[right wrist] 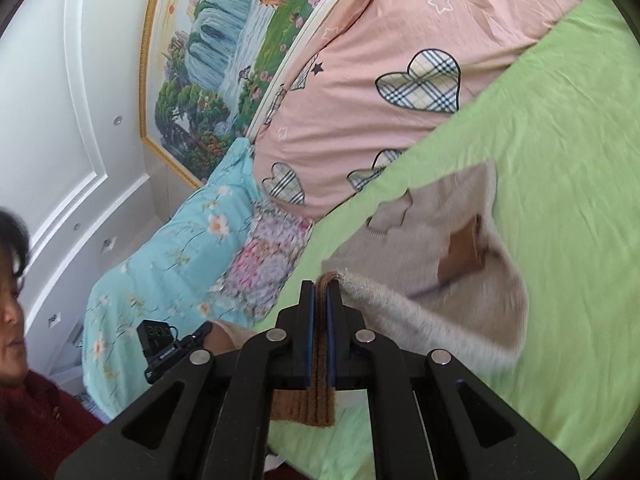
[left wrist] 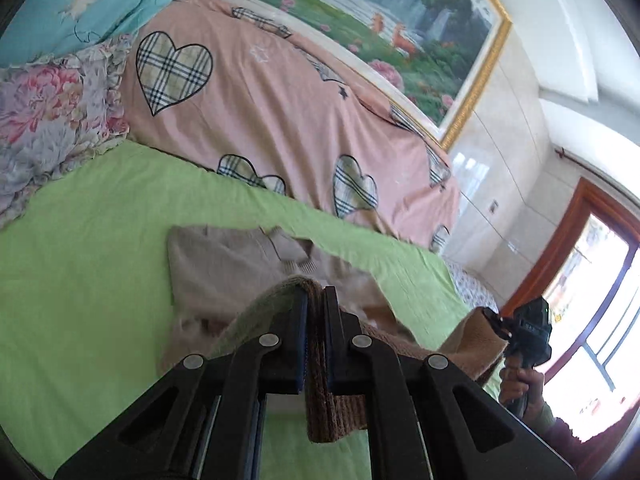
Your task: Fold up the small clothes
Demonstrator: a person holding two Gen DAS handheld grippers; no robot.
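I've got both the left gripper (left wrist: 316,300) and right gripper (right wrist: 320,294) clamped tight on the brown ribbed hem of the beige sweater (left wrist: 224,264), which trails onto the green sheet (left wrist: 80,240); uneven lifting could skew the fold or slip the knit.

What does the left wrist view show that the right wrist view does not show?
Only the left wrist view: a wood-framed window and the right gripper from outside, shut on the beige knitted sweater.
Only the right wrist view: white panelled ceiling and a dark red sleeve.
Both: green bedsheet, pink heart-patterned quilt, gold-framed landscape painting, brown ribbed hem clamped.
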